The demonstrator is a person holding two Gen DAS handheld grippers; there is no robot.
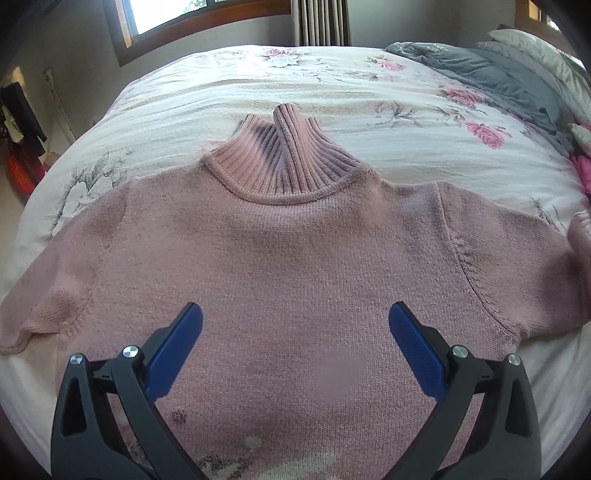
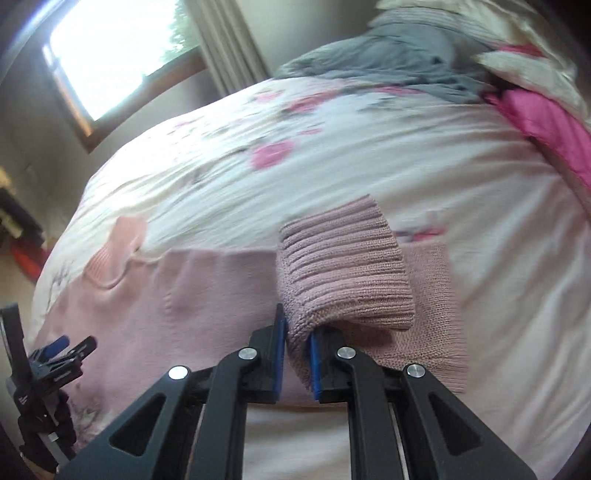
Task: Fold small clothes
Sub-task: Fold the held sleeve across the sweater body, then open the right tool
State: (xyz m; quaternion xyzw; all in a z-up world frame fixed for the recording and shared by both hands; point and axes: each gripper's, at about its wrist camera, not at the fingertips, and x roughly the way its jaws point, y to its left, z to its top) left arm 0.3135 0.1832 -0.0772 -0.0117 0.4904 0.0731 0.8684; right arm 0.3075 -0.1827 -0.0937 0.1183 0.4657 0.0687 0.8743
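A small pink knitted sweater (image 1: 295, 258) with a ribbed turtleneck collar (image 1: 284, 162) lies flat on the bed, chest up. My left gripper (image 1: 295, 325) hovers open over its chest, blue pads wide apart, nothing between them. In the right wrist view my right gripper (image 2: 297, 343) is shut on the ribbed cuff (image 2: 343, 273) of one sleeve, lifted and folded back over the sleeve below. The sweater's body (image 2: 177, 295) spreads to the left of it. The left gripper (image 2: 55, 354) shows at the far left edge of that view.
The bed carries a white floral cover (image 1: 332, 92). A grey blanket (image 1: 498, 74) and pillows (image 1: 546, 51) pile at the far right, with bright pink cloth (image 2: 546, 125) beside them. A window (image 1: 207, 14) and curtain (image 1: 321, 22) stand beyond the bed.
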